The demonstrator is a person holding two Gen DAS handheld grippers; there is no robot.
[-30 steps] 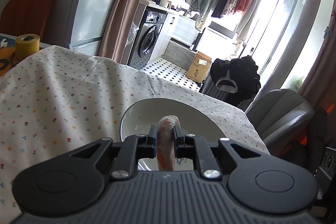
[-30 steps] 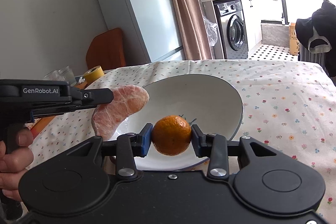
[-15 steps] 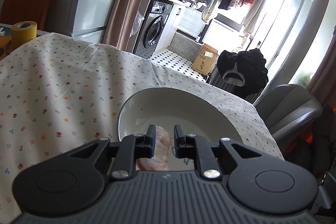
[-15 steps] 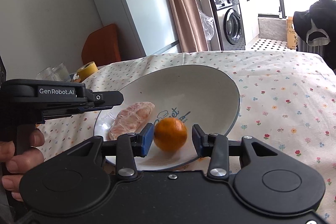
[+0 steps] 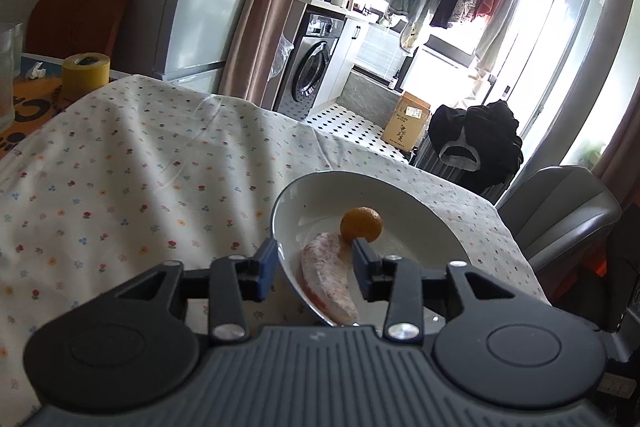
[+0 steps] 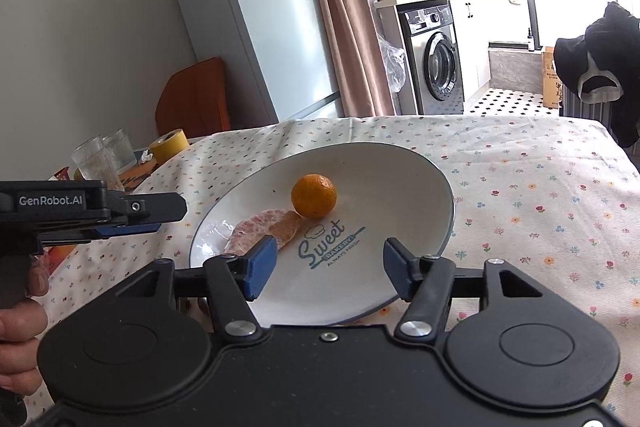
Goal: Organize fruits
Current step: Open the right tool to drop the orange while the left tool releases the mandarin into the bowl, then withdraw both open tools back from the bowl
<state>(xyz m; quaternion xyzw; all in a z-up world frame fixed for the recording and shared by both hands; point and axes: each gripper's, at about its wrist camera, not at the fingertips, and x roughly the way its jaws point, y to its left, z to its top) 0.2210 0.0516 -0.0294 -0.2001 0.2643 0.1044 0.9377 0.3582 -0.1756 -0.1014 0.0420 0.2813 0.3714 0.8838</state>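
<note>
Now both fruits lie in the white plate on the cloth-covered bench: the small orange sits near the middle, touching the peeled pink citrus segment that rests toward the plate's left rim. The right gripper hangs over the plate's near edge with its fingers wide apart and nothing between them; the left gripper is likewise spread and empty, straddling the rim beside the segment. By my reading the placing is done and the step in hand is withdrawal. To do it well, each gripper should lift straight up and back with its fingers kept apart, clear of the rim, so the plate is not tipped and the round orange, which would roll easily, is not nudged.
</note>
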